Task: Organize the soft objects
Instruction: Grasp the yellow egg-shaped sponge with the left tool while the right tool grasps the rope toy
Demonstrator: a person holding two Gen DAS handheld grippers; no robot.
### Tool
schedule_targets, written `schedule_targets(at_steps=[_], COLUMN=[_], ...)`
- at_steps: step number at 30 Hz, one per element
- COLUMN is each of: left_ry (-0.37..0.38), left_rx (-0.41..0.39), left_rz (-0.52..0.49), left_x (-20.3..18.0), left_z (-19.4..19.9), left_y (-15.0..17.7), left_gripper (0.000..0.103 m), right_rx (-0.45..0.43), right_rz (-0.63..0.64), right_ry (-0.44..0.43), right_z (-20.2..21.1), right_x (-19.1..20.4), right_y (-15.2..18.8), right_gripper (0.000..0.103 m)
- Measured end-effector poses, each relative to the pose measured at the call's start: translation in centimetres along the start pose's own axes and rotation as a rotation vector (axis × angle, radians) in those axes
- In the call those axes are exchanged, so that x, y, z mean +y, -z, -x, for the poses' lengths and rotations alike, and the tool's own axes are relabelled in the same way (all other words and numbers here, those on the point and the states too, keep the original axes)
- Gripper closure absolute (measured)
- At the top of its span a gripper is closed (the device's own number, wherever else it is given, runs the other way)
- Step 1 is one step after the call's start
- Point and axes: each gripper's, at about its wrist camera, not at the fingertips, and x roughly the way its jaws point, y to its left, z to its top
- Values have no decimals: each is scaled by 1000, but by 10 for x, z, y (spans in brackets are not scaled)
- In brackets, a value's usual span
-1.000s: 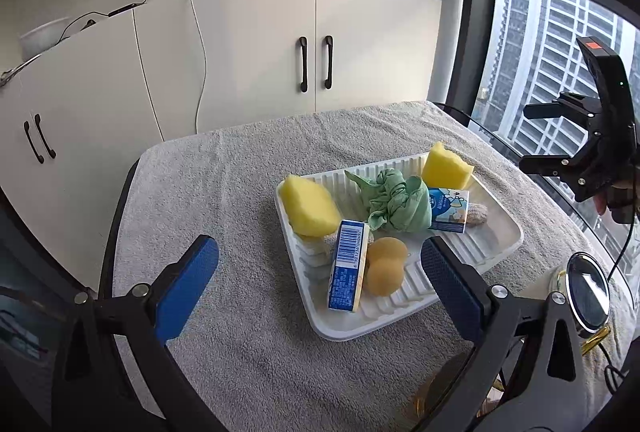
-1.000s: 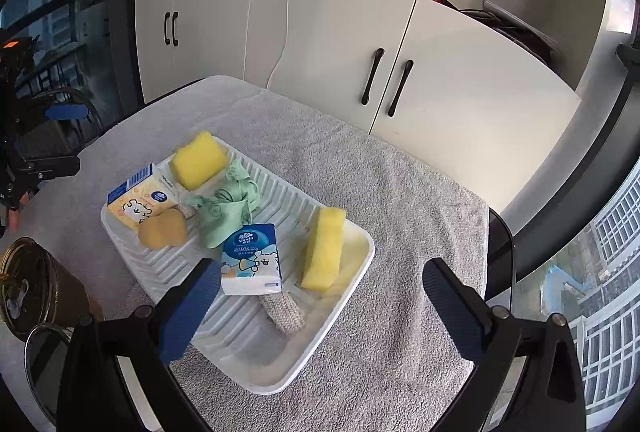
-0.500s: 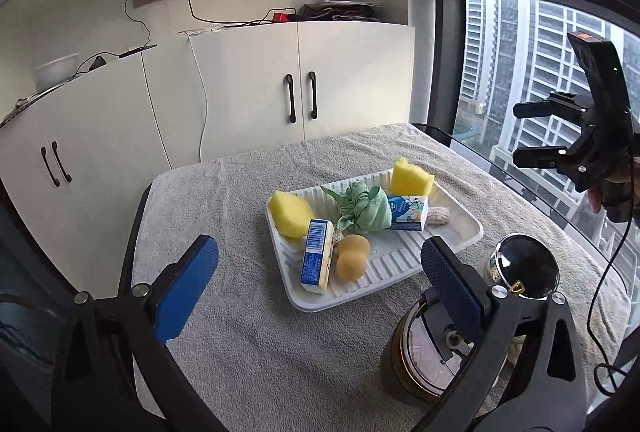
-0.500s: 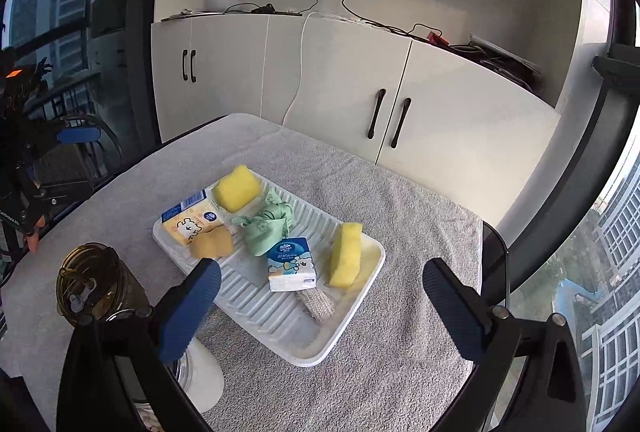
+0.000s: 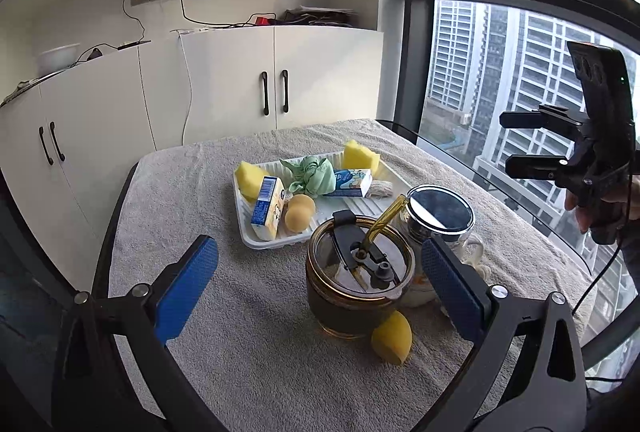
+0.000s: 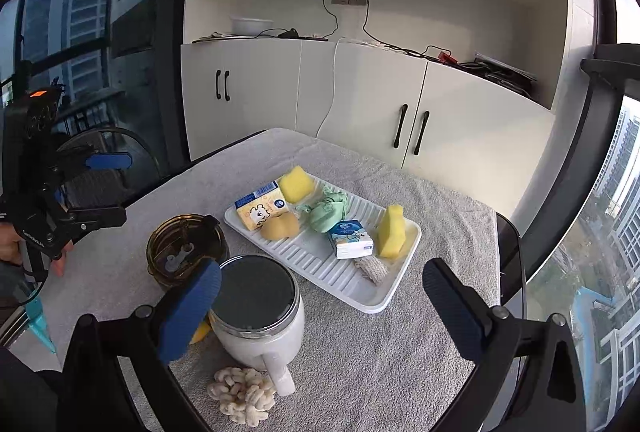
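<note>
In the left wrist view the left gripper [image 5: 318, 284] hung above the towel-covered table [image 5: 224, 312] with its blue-padded fingers [image 5: 186, 282] spread wide and holding nothing. Between those fingers, slightly toward the right one, stood an amber lidded cup [image 5: 358, 282], and a yellow egg-shaped sponge [image 5: 392, 338] lay on the towel touching its near side. Just beyond the right finger sat a white mug [image 5: 440, 220] with a dark lid. In the right wrist view the right gripper [image 6: 320, 304] was likewise wide open and empty; nearest the camera, between the fingers, lay a cream knitted bundle [image 6: 242, 394] just beside the mug's handle. The mug stood against the left finger [image 6: 188, 314], and the amber cup stood farther out beyond that finger. Past both cups, ahead of the gap between the fingers, lay the white ribbed tray [image 6: 356, 296] holding the soft things: a beige knitted pad [image 6: 370, 268] at its near end, a blue-and-white tissue pack [image 6: 350, 238] beside an upright yellow sponge [image 6: 392, 230], a tan rounded sponge [image 6: 280, 226], a knotted green cloth [image 6: 326, 210] in the middle, a yellow tissue pack [image 6: 262, 210], and another yellow sponge [image 6: 296, 184] at the far edge. Behind the table stood white cabinets [image 6: 360, 104].
</note>
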Motion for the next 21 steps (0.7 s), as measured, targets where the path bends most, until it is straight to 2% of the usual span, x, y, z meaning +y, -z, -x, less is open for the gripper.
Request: schedule_targets(at_steps=[10, 16, 21], left_ry=[84, 104, 108], left_rx=[78, 160, 209], left_rz=[41, 76, 94], left_x=[-34, -45, -47], left_z=[-2, -24, -43], left_y=[59, 92, 102], left_gripper=[0, 0, 0], right_rx=[3, 74, 114], right_rz=[-59, -174, -267], right_ry=[-33, -69, -69], right_z=[21, 5, -14], right_x=[46, 52, 45], right_y=[59, 107, 130], right_gripper=[0, 0, 0])
